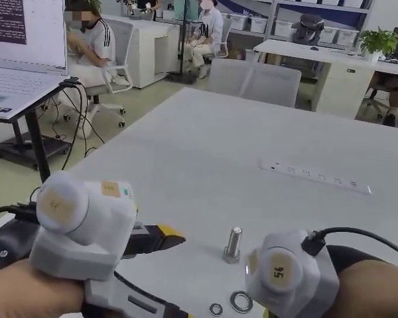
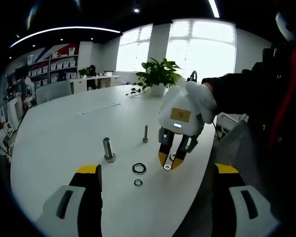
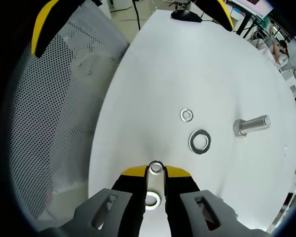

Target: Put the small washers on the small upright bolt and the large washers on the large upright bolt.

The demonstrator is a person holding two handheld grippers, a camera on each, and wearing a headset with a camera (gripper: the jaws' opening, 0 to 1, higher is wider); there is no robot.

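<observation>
The large upright bolt (image 1: 233, 244) (image 2: 108, 149) (image 3: 251, 125) stands on the white table (image 1: 205, 152). Beyond it in the left gripper view stands the small upright bolt (image 2: 145, 133). A large washer (image 1: 241, 301) (image 2: 139, 168) (image 3: 200, 141) and a small washer (image 1: 216, 309) (image 2: 138, 182) (image 3: 186, 115) lie flat near the front edge. My right gripper (image 1: 288, 271) (image 2: 168, 163) (image 3: 156, 170) is shut on a washer (image 3: 156, 168), tips down, just right of the loose washers. My left gripper (image 1: 169, 236) (image 2: 157, 173) is open with nothing between its jaws, left of the large bolt.
A white power strip (image 1: 315, 177) lies farther back on the table. A black mouse (image 1: 10, 242) sits at the left edge, and a laptop (image 1: 20, 59) stands on a stand beyond it. Chairs and seated people are across the room.
</observation>
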